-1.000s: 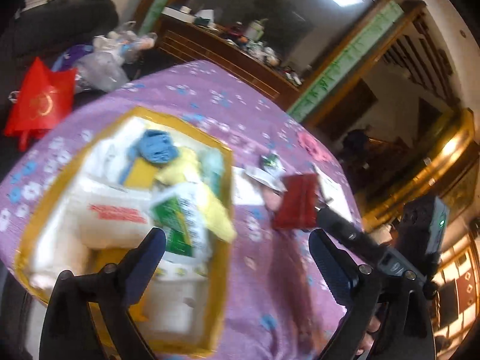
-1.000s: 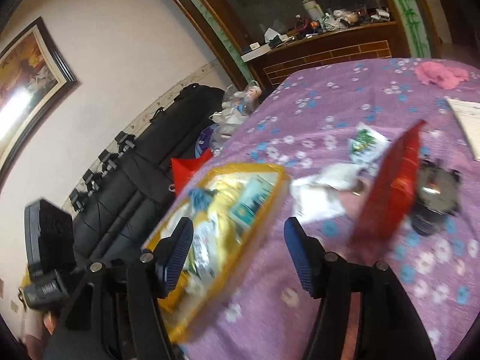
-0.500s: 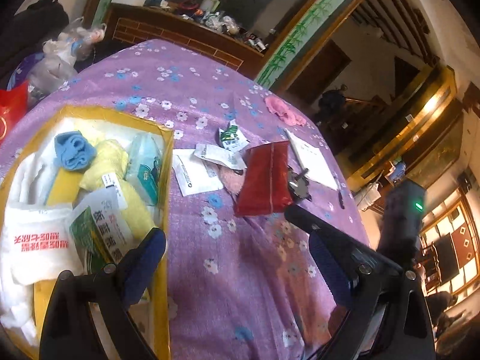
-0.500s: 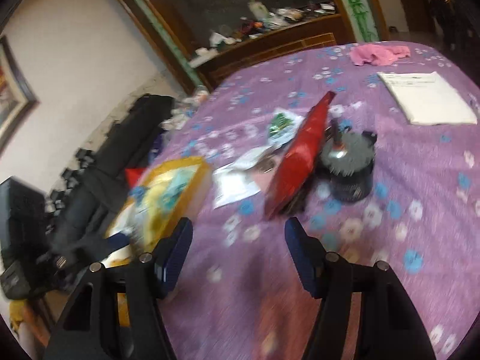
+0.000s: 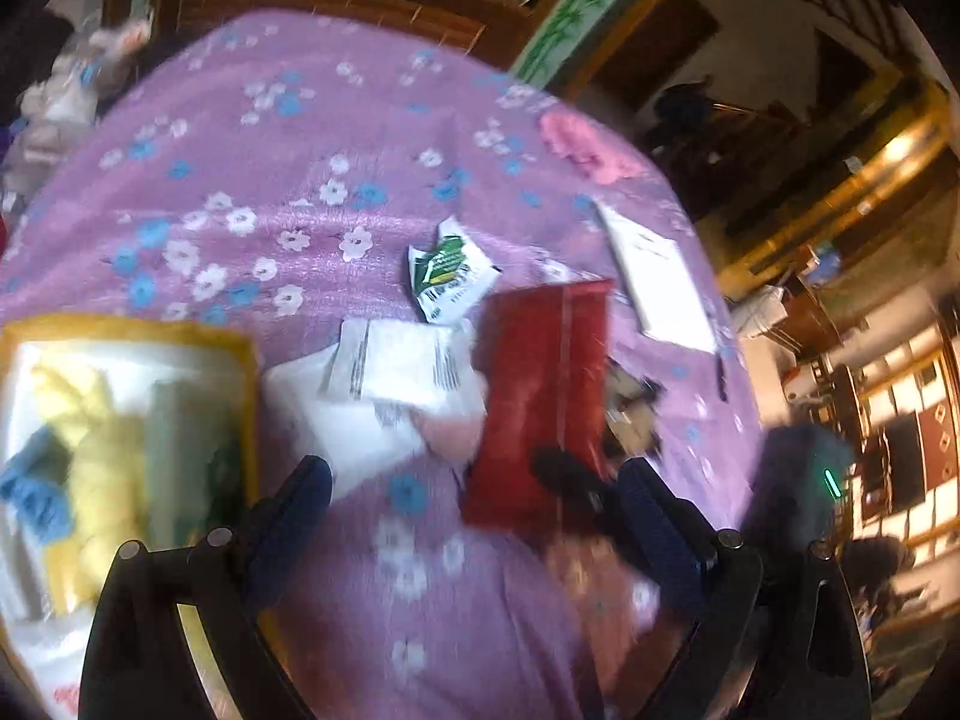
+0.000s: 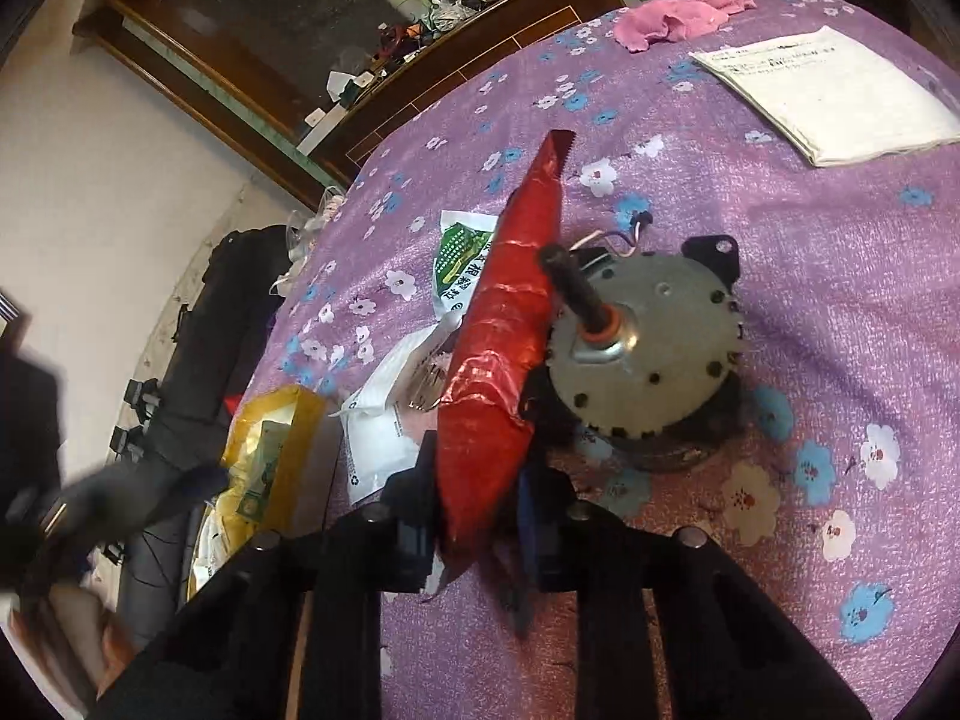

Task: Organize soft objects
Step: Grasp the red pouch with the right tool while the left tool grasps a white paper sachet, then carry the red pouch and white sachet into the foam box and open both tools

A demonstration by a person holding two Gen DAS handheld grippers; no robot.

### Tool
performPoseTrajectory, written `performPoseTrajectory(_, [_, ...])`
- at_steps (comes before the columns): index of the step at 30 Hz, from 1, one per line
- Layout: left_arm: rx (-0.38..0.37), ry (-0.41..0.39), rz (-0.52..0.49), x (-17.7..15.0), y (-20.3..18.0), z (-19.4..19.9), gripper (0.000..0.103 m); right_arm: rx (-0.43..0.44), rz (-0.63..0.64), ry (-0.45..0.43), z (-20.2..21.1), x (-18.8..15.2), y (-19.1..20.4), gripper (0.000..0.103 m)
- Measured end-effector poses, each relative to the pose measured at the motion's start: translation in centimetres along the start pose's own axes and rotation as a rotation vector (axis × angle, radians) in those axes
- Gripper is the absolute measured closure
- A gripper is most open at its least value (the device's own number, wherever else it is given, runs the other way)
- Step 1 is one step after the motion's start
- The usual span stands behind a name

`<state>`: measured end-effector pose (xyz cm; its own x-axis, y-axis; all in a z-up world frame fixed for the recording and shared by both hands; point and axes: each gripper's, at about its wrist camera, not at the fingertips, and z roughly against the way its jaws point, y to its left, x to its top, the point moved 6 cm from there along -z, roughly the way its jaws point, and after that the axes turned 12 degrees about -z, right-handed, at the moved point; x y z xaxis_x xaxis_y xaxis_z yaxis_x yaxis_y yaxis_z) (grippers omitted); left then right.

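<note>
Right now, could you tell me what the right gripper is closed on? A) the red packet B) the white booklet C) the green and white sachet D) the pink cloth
A: the right gripper has its fingers pressed on the lower end of the red packet, beside the motor.

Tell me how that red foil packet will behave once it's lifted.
The red packet, crinkled and thin, will probably flop beyond the right gripper and feel light. Its glossy foil may slip. It leans against the motor, which probably stays put.
</note>
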<state>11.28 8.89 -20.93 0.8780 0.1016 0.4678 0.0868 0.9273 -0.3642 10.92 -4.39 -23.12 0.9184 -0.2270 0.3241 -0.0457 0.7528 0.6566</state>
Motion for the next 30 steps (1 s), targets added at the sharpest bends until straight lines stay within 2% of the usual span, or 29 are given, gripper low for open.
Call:
performPoseTrajectory(2, [0.063,0.019,0.016,0.9,1.0,-2.0,0.005,-0.016,0.025,-0.002,-0.1,-0.2,0.4,0.083])
performPoseTrajectory(6, [0.045,0.059,0.159,1.9,3.2,-4.5,0.005,-0.036,0.057,-0.012,0.0,-0.6,0.7,0.083])
performPoseTrajectory(8, [0.059,0.088,0.19,2.3,3.7,-5.5,0.005,-0.03,0.044,-0.005,-0.1,-0.5,0.6,0.083])
performPoseTrajectory(11, [0.148,0.116,0.108,3.4,3.1,-7.0,0.005,-0.025,0.039,0.0,-0.1,-0.5,0.5,0.083])
performPoseTrajectory(13, [0.175,0.167,0.083,3.8,2.8,-8.5,0.005,-0.022,0.034,0.004,0.0,-0.5,0.4,0.083])
performPoseTrajectory(16, [0.187,0.172,0.035,4.3,2.2,-9.4,0.005,-0.017,0.028,0.006,0.0,-0.4,0.2,0.083])
performPoseTrajectory(17, [0.205,0.163,0.035,4.2,2.4,-9.2,0.013,-0.013,0.023,0.008,0.0,-0.4,0.1,0.083])
performPoseTrajectory(18, [0.237,0.166,0.022,4.1,2.7,-9.1,0.031,-0.011,0.02,0.009,0.0,-0.4,0.1,0.082])
performPoseTrajectory(19, [0.27,0.169,0.005,4.0,3.0,-8.8,0.037,-0.011,0.019,0.009,0.0,-0.4,0.1,0.082])
performPoseTrajectory(20, [0.252,0.164,0.008,3.9,3.1,-8.5,0.038,-0.011,0.022,0.009,0.0,-0.5,0.2,0.082])
performPoseTrajectory(23, [0.215,0.16,0.01,3.5,3.5,-7.5,0.055,-0.014,0.032,0.004,0.1,-0.6,0.2,0.082])
performPoseTrajectory(25, [0.166,0.134,0.009,3.5,3.3,-6.7,0.056,-0.004,0.022,0.004,0.1,-0.6,0.1,0.082])
performPoseTrajectory(30, [0.128,0.091,-0.004,3.0,2.5,-3.4,0.056,0.034,0.034,-0.039,1.1,-0.6,0.7,0.085])
